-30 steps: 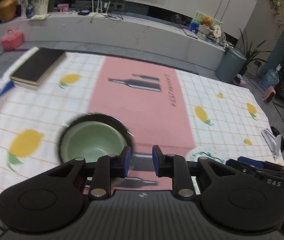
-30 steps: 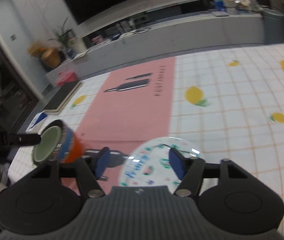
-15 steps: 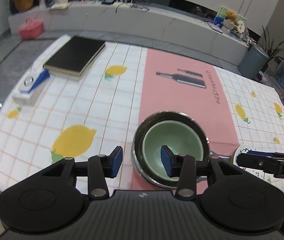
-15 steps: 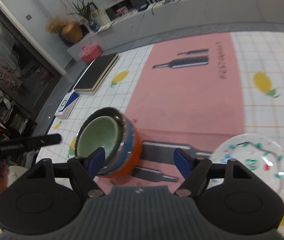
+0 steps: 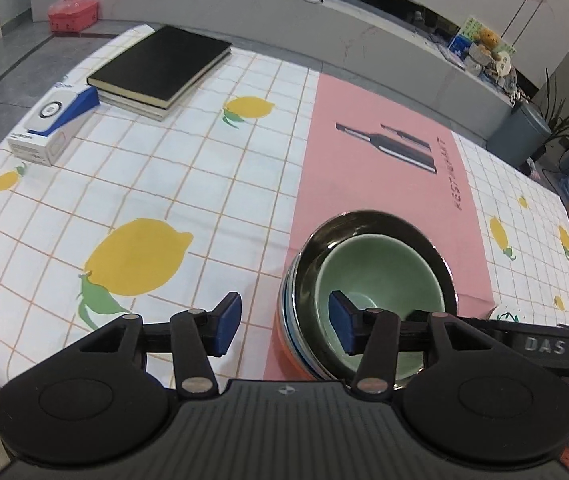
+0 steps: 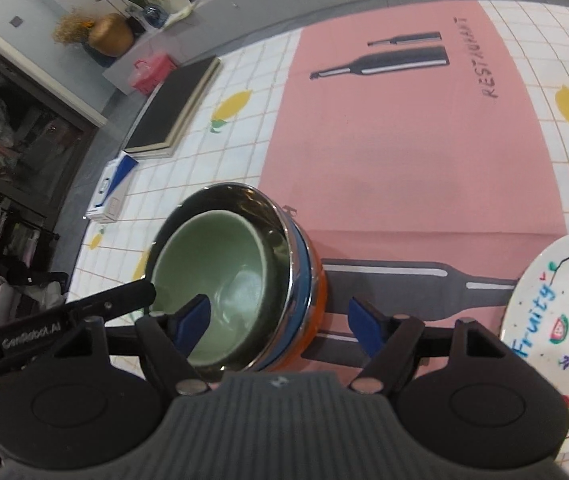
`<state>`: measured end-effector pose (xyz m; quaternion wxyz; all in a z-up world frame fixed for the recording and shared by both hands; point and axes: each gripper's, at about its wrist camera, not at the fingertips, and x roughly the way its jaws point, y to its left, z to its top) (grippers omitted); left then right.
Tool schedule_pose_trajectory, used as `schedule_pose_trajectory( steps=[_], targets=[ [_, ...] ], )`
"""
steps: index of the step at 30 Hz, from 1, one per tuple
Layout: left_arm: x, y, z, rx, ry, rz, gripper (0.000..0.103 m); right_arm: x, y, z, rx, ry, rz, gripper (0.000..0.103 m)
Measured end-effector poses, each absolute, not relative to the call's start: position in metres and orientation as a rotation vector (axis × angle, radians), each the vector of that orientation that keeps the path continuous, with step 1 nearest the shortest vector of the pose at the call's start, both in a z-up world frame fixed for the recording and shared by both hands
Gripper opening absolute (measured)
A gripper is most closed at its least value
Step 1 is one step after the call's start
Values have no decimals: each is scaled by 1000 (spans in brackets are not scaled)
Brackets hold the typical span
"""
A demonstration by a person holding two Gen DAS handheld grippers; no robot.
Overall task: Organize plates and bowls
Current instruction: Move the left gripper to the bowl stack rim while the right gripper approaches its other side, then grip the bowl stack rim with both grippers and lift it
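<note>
Pale green ceramic bowl (image 6: 220, 280) nested in steel bowl (image 6: 272, 216); both hand-held grippers, left (image 5: 284, 326) and right (image 6: 280, 322), spread apart astride rims; careless closing could tip stack.

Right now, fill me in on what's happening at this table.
A person is working with two handheld tongs over a nested stack of bowls: a green bowl sits inside a steel bowl, on blue and orange ones. The left tongs and right tongs are both open, each straddling the stack's rim, one finger inside. A fruit-print plate lies apart, to the right on the tablecloth.
</note>
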<state>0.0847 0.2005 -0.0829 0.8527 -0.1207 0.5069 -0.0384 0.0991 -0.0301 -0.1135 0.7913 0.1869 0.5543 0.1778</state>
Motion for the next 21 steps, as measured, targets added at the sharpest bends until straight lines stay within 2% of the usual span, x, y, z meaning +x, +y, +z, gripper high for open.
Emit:
schedule_pose_trajectory(
  steps=[7, 10, 14, 21],
  targets=[
    [99, 197, -101, -260, 1125, -108, 58, 111, -26, -132, 433, 1238, 336, 74],
    [105, 197, -108, -269, 1142, -103, 57, 114, -25, -138, 455, 1253, 328, 68],
    [110, 198, -116, -306, 1164, -115, 57, 116, -25, -143, 485, 1260, 338, 68],
    [116, 199, -125, -355, 1185, -124, 46, 119, -26, -152, 528, 1274, 341, 54]
  ],
)
